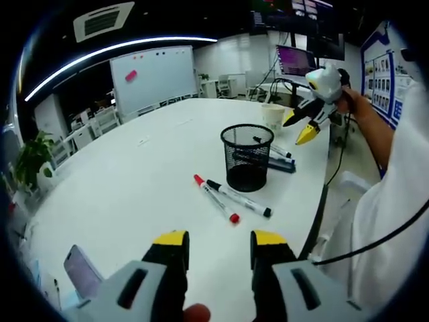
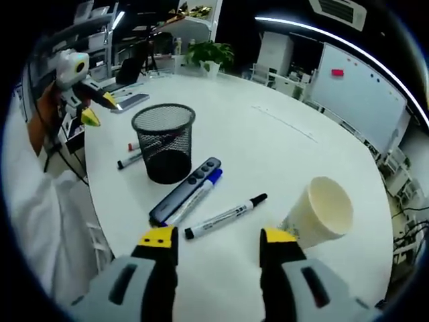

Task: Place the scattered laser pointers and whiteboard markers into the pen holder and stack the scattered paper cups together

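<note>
Black-capped marker point(image 2: 225, 216) lies crosswise just ahead of the right gripper point(image 2: 218, 241) — jaws apart, empty — near the table's point(image 2: 281, 154) edge; left gripper point(image 1: 220, 243) likewise agape, farther from its markers point(image 1: 228, 197).

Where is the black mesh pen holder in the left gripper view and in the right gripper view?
Left gripper view: the pen holder stands right of centre, just beyond the red marker and a black marker.
Right gripper view: the pen holder stands left of centre, beyond the laser pointer.
Shared landmark: the whiteboard past the far edge of the white table.
</note>
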